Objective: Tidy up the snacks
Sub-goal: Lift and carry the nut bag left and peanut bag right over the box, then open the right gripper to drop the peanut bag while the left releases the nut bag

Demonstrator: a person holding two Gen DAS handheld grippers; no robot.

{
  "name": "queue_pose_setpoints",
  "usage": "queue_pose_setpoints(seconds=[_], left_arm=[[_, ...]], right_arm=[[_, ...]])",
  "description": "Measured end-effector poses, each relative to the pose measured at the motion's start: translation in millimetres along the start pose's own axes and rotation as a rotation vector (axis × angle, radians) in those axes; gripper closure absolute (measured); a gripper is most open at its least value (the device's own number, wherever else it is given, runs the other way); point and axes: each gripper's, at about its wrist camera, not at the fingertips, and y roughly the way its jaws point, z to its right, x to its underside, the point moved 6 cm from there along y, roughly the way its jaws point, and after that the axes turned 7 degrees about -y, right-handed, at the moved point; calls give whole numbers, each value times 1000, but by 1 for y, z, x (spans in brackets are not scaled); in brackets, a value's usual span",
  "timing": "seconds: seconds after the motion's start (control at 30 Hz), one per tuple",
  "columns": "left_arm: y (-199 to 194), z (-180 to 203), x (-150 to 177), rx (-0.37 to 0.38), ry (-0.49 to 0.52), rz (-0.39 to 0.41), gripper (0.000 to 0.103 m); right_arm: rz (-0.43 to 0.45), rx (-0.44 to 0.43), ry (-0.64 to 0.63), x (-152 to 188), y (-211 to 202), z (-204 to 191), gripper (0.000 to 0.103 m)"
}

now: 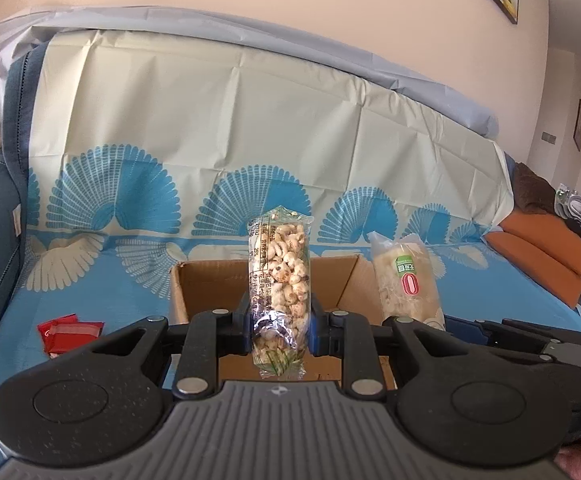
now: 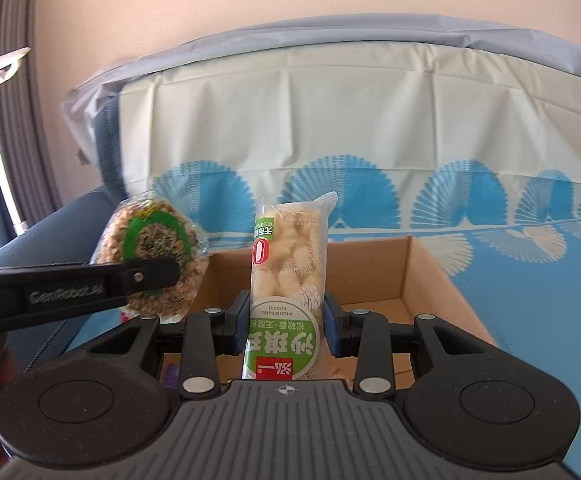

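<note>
My left gripper (image 1: 279,330) is shut on a clear pack of puffed grain snack (image 1: 279,280) and holds it upright above the open cardboard box (image 1: 210,280). My right gripper (image 2: 286,322) is shut on a white-and-green pastry pack (image 2: 288,264), also upright over the box (image 2: 422,272). The pastry pack shows in the left wrist view (image 1: 406,280) to the right of the grain pack. The grain pack shows in the right wrist view (image 2: 150,252) at left, face on and round, with the left gripper's finger (image 2: 146,276) across it.
The box sits on a sofa covered with a blue and cream fan-pattern cloth (image 1: 210,120). Red snack packets (image 1: 68,332) lie on the seat left of the box. Orange cushions (image 1: 542,248) lie at the far right. The blue sofa arm (image 2: 50,240) is at left.
</note>
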Motion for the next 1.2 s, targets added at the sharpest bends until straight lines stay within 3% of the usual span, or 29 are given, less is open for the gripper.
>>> queue_pose_setpoints(seconds=[0.37,1.0,1.2], left_arm=[[14,30,12,64,37,-24,76],[25,43,22,88,44,-58,76],[26,43,22,88,43,-57,76]], right_arm=[[-64,156,84,15,12,39,65],[-45,202,77,16,10,42,65],[-17,204,57,13,6,39,70]])
